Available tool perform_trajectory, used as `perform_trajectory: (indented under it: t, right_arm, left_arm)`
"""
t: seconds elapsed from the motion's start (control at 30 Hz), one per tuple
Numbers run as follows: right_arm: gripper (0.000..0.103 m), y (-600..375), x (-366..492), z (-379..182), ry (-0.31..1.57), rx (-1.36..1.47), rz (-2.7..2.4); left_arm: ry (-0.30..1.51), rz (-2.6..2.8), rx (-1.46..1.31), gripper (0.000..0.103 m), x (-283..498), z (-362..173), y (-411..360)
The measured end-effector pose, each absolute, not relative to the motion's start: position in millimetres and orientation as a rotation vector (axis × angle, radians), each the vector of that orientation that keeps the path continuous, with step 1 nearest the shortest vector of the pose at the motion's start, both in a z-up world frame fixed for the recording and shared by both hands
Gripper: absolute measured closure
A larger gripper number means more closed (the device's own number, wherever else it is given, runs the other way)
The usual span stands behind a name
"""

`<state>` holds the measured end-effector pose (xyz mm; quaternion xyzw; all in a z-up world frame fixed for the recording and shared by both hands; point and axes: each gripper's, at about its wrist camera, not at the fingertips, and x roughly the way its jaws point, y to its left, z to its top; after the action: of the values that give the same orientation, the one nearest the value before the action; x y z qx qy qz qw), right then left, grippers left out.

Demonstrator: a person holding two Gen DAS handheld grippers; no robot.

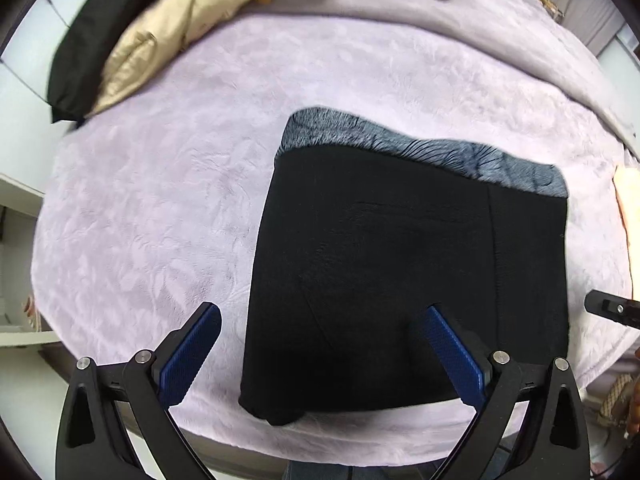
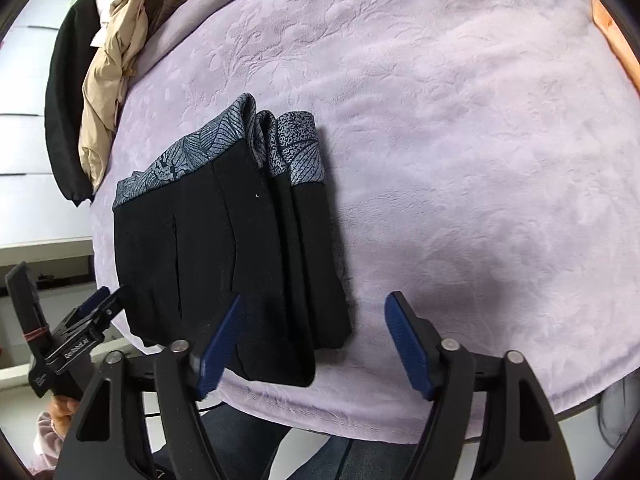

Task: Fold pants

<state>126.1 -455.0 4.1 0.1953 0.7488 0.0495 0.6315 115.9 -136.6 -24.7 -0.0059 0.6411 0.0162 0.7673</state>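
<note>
The black pants (image 1: 400,240) lie folded into a compact stack on the lilac blanket (image 1: 160,200), with the grey leaf-print waistband at the far edge. In the right wrist view the pants (image 2: 192,240) show several stacked layers. My left gripper (image 1: 322,314) hangs open above the near part of the stack, its blue pads apart and touching nothing. It also shows at the left of the right wrist view as the left gripper (image 2: 96,308). My right gripper (image 2: 316,300) is open over the stack's near right corner, with nothing between its fingers.
A beige jacket (image 1: 160,32) and a black garment (image 1: 88,40) are piled at the far left of the blanket (image 2: 480,160). An orange edge (image 2: 612,36) shows at the far right. The bed's near edge and a person's legs (image 2: 248,432) lie below the grippers.
</note>
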Motion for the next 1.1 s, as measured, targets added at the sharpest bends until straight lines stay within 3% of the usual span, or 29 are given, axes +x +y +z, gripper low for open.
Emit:
perform_trajectory:
  t: [0.07, 0.13, 1.1]
  right_arm:
    - [0.012, -453, 127, 10, 1.704, 0.404, 0.129]
    - [0.000, -449, 129, 14, 1.691, 0.355, 0.153]
    - [0.000, -380, 93, 54, 1.615, 0.261, -0.017]
  left_arm:
    - [1.378, 0.052, -0.024, 0.001, 115, -17, -142]
    - [1.373, 0.070, -0.046, 0.001, 107, -12, -148]
    - [1.364, -0.049, 0.056, 0.001, 90, 4, -137]
